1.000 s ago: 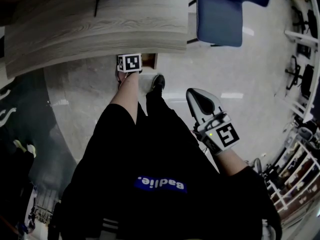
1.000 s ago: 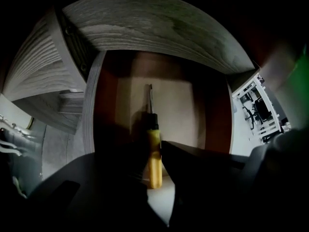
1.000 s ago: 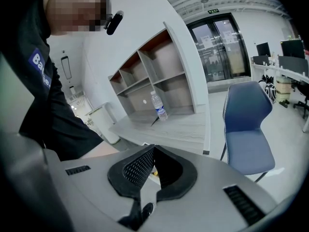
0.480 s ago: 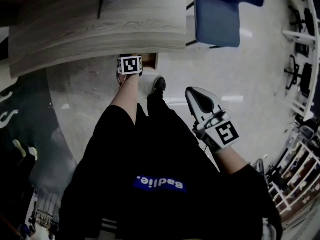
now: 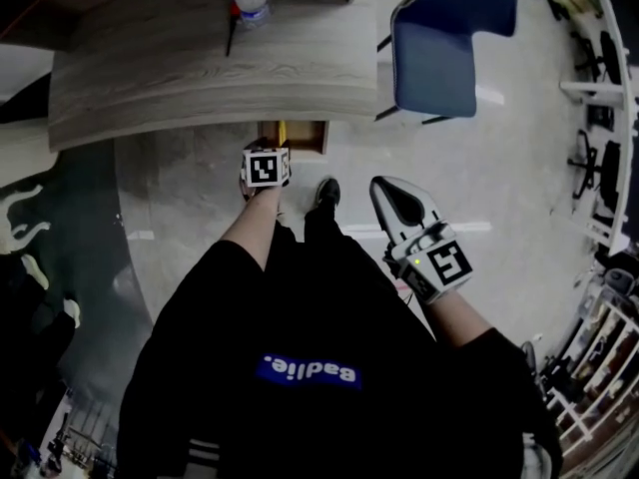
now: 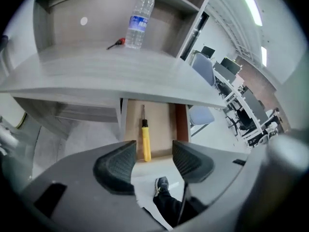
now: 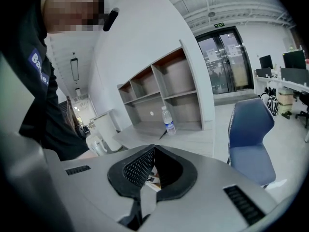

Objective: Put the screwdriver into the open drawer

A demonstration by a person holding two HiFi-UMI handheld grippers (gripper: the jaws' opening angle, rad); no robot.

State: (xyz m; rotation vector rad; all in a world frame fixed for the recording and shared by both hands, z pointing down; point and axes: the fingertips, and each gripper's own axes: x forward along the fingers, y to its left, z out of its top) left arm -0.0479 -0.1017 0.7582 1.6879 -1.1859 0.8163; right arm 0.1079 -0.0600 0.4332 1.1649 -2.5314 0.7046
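Observation:
The yellow-handled screwdriver (image 6: 145, 139) lies loose along the open wooden drawer (image 6: 164, 124) under the desk; the head view shows the screwdriver (image 5: 283, 131) as a yellow sliver in the drawer (image 5: 303, 136). My left gripper (image 6: 153, 151) hangs above the drawer's near end. Its jaws have just been opening, and they stand wide apart with nothing between them. In the head view only the left gripper's (image 5: 266, 168) marker cube shows. My right gripper (image 7: 154, 151) is shut with nothing in it, held off to the right (image 5: 399, 206) over the floor.
On the grey desk (image 5: 200, 78) stand a water bottle (image 6: 139, 19) and a red-and-black screwdriver (image 6: 116, 43). A blue chair (image 5: 449, 33) is at the desk's right end. My shoe (image 6: 161, 183) is on the floor below the drawer. Shelves rise behind the desk.
The left gripper has drawn back from the desk edge toward me, and the drawer with the yellow screwdriver now shows beyond its cube. The right gripper has barely shifted.

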